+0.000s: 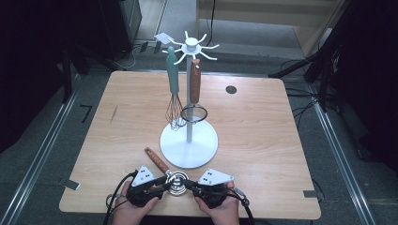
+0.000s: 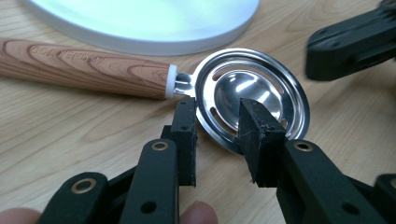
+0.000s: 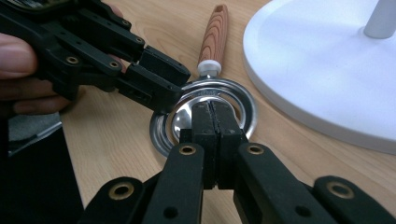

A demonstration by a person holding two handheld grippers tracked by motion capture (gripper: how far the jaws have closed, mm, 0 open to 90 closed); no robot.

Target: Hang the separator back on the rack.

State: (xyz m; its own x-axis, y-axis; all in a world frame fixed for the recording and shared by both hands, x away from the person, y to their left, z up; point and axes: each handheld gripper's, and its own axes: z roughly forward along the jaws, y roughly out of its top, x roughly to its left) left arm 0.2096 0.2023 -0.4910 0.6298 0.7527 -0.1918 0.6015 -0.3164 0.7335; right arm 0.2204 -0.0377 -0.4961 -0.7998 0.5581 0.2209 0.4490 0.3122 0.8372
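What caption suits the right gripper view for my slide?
Right gripper shut over the steel egg separator, left gripper at its rim.

Both grippers matte black: left gripper & right gripper, each w/ a grey three-cornered plate on top, dotted w/ dark marks. Brass-ringed rivets along linked jaw arms, blocky black pads. Black cables trail back. Hands bare, no sleeves visible.
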